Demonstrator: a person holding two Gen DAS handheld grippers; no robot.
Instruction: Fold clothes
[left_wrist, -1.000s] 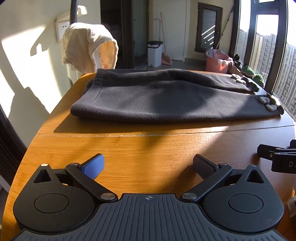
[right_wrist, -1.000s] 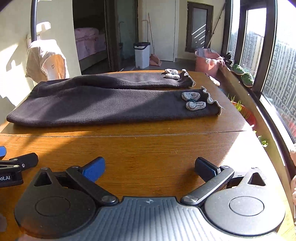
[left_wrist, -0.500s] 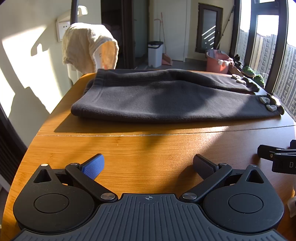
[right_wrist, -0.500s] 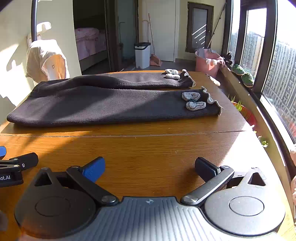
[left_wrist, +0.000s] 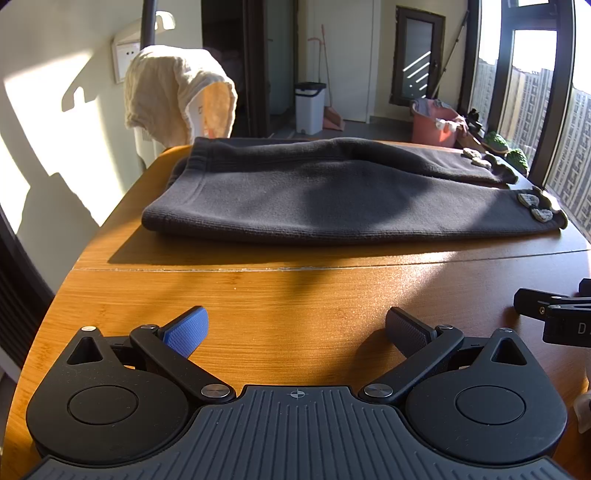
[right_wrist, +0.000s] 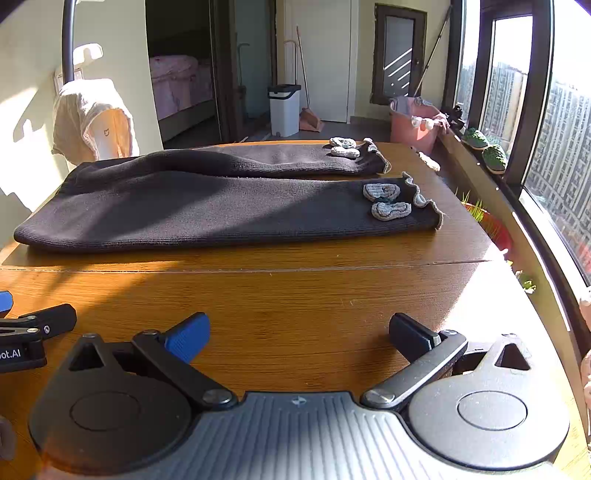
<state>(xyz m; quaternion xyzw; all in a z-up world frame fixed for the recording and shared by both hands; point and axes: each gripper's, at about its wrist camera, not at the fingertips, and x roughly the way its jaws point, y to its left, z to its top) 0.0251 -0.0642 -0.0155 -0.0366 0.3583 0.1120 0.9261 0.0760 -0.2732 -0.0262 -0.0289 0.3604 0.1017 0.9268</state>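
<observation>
Dark grey trousers (left_wrist: 314, 192) (right_wrist: 221, 206) lie flat across the far half of the wooden table (left_wrist: 295, 295) (right_wrist: 295, 295), waistband to the left, legs side by side running right. Small grey bows (right_wrist: 386, 201) decorate the ruffled cuffs. My left gripper (left_wrist: 295, 330) stands open over bare wood, well short of the trousers, with nothing between its fingers. My right gripper (right_wrist: 299, 332) is open too, also over bare wood near the front. Each gripper's black finger shows at the other view's side edge.
A cream towel (left_wrist: 177, 99) hangs over something behind the table's far left corner. A white bin (right_wrist: 284, 109), a pink bucket (right_wrist: 415, 122) and a window sill with green items (right_wrist: 484, 147) lie beyond. The table's right edge curves beside the window.
</observation>
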